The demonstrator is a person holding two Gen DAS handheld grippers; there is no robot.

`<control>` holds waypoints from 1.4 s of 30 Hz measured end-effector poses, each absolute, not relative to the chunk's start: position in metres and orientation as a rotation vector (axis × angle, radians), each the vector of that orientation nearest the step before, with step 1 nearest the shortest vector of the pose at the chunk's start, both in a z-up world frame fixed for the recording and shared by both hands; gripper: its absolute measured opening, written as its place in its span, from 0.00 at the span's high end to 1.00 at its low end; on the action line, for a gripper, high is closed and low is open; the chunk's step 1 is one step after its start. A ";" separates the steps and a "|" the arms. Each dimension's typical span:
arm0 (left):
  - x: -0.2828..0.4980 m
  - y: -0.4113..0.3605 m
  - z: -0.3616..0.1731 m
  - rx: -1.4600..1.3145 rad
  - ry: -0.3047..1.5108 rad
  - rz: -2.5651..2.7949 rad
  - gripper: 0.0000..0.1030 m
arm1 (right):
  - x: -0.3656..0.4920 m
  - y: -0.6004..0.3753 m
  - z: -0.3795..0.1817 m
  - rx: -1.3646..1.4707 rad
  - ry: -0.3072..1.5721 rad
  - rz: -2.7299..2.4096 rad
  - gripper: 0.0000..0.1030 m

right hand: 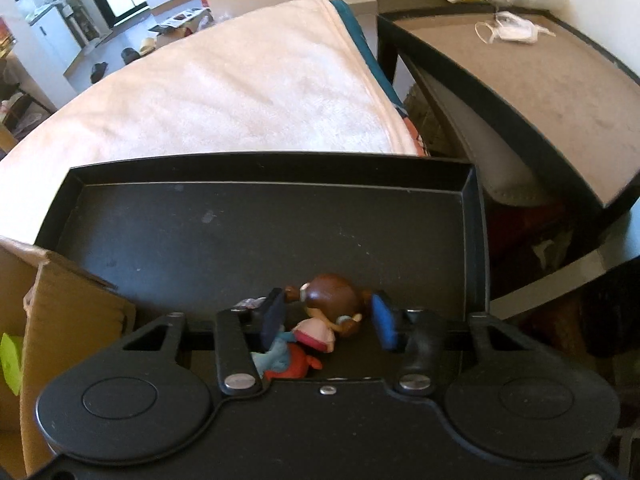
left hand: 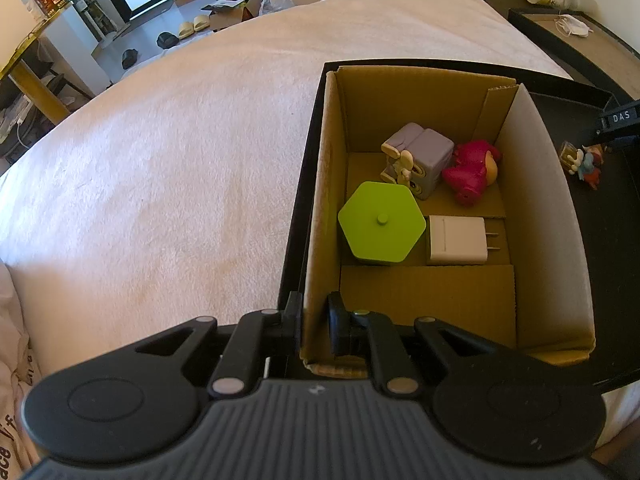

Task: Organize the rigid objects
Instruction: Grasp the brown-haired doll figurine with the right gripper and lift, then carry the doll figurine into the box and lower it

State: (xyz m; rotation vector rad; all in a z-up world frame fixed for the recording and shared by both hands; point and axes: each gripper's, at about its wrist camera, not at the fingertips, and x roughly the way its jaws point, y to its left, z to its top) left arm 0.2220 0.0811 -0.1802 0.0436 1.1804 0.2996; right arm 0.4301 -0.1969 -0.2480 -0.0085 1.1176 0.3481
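left claw (left hand: pixel 314 326): clenched on near-left wall of the cardboard box (left hand: pixel 320 208), one finger outside, one inside; I'm steadying it.
right claw (right hand: pixel 328 318): released, fingers straddling the doll figurine (right hand: pixel 326 316), no clear pad contact.
figurine: lying on black tray (right hand: pixel 240 216) right between my right fingers, brown head forward, long axis roughly along the fingers.
box contents, ahead of left claw: green hexagonal lid (left hand: pixel 382 222), white charger (left hand: pixel 456 240), grey cube toy (left hand: pixel 420 160), magenta toy (left hand: pixel 472 170).
nearer arm: right.
text: "DAS" on right claw, seen from left.

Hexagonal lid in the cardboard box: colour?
Lime green hexagonal lid, clearest in the left wrist view.
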 end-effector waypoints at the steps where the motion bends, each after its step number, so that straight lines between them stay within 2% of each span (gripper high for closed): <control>1: 0.222 0.081 -0.180 0.044 1.180 0.301 0.88 | 0.430 -0.197 -0.247 -0.011 1.121 0.351 0.60; 11: 0.223 0.080 -0.180 0.047 1.182 0.310 0.88 | 0.425 -0.203 -0.237 0.013 1.113 0.348 0.60; 42: 0.221 0.077 -0.181 0.058 1.186 0.303 0.89 | 0.368 -0.165 -0.137 0.049 0.878 0.658 0.60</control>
